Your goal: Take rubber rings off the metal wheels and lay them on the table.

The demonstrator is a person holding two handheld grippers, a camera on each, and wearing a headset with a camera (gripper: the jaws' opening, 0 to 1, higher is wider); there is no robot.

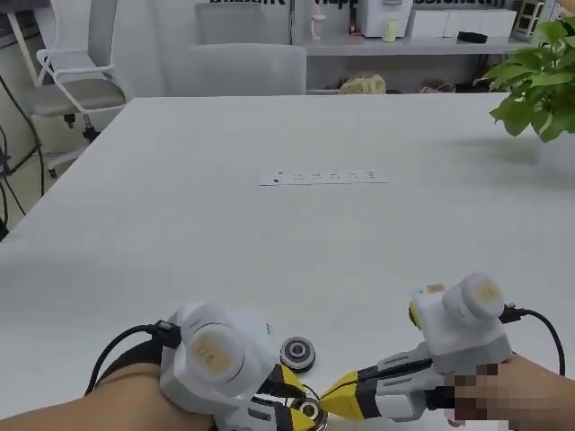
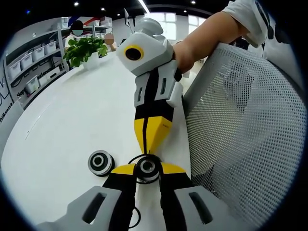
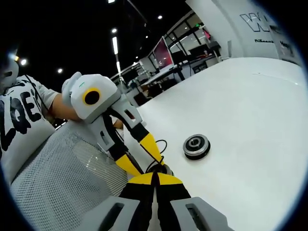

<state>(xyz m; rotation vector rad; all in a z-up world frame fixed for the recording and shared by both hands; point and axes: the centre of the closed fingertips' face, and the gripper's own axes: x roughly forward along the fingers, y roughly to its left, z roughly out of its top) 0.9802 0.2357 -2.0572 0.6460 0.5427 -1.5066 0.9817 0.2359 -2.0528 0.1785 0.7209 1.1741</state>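
Table point(image 1: 269, 233): a white top across most of the head view; its bare near edge at the bottom centre is where the work is kept, so a freed ring has flat space to be laid down.
Mesh chair back point(image 2: 240, 144): takes up the right side of the left gripper view, which suggests the person sits close, with both tools low at the table's edge.
Left gripper point(image 2: 147, 171): rises from the bottom centre of its own view, yellow jaws clamped on a metal wheel from both sides. It seems to serve as the vice that stops the wheel turning or sliding.
Right gripper point(image 3: 155, 180): comes down from the top of the left gripper view, jaws clenched to a single yellow point at the wheel's upper rim. They appear to nip the rubber, angled head-on so a pull draws the ring away from the wheel.
Second wheel point(image 1: 297, 353): lies flat and apart, just above the tools in the head view, probably waiting its turn.
Held wheel point(image 1: 308, 412): bottom centre, between the left jaws.
Rubber ring point(image 2: 134, 158): a thin black loop standing off the held wheel's upper left rim, judged partly peeled and not yet on the table.
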